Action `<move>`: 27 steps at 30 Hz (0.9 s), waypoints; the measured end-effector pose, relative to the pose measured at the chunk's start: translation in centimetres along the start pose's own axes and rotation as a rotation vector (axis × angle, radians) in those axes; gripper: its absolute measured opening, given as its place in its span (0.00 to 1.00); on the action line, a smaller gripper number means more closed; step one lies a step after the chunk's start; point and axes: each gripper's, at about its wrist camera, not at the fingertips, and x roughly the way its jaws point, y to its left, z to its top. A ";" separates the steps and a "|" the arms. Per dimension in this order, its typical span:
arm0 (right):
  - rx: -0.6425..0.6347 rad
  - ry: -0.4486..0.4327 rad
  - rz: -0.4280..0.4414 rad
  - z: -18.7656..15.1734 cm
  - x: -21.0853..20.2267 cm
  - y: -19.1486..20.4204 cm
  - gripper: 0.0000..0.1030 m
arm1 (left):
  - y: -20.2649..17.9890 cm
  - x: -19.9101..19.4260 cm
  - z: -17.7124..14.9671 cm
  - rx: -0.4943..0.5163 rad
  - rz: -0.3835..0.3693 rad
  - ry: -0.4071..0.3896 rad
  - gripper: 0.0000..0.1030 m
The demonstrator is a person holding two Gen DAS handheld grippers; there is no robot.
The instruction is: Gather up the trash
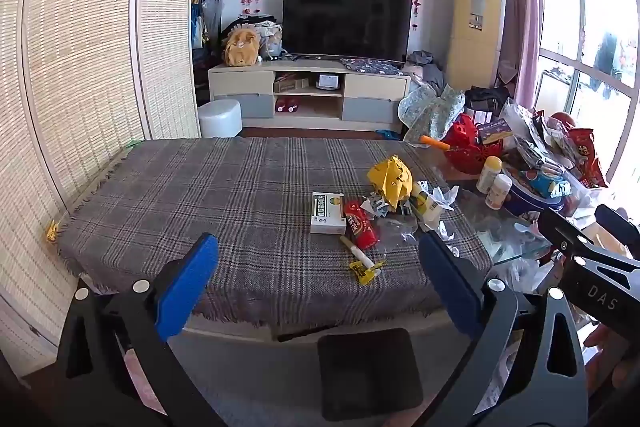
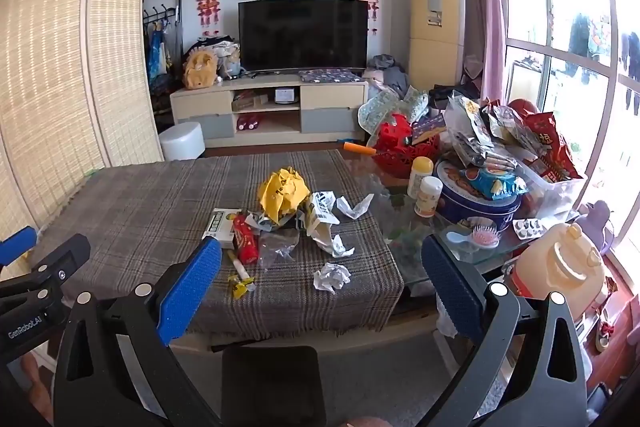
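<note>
1. Step in hand, by judgement: approach; nothing picked up yet.
2. Left gripper [image 1: 318, 249] low centre of frame, blue-padded fingers [image 1: 192, 279] spread wide, empty.
3. Right gripper [image 2: 320, 253] likewise: spread wide, holding nothing.
4. Trash heaped mid-frame on grey plaid-clothed table [image 2: 140, 199]: crumpled yellow paper wrapper [image 2: 283, 194], red foil snack packet [image 2: 245, 239], white-and-green cardboard box [image 2: 221, 225], crumpled white paper ball [image 2: 332, 277].
5. Next, probably: descend on nearest piece, likely paper ball, then close. No bin visible.
</note>
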 end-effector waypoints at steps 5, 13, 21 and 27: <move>-0.002 0.001 -0.001 0.1 0.0 -0.4 0.97 | 0.1 0.3 0.2 -0.003 -0.003 -0.002 0.92; -0.002 0.001 -0.004 0.1 0.0 -0.5 0.97 | 0.6 0.1 -0.1 -0.006 -0.005 -0.006 0.92; 0.002 0.002 -0.004 0.1 0.0 -0.2 0.97 | 0.5 0.0 -0.1 -0.006 -0.003 -0.010 0.92; 0.001 0.003 -0.002 0.2 0.0 -0.2 0.97 | 0.3 0.0 -0.1 -0.002 -0.008 -0.009 0.92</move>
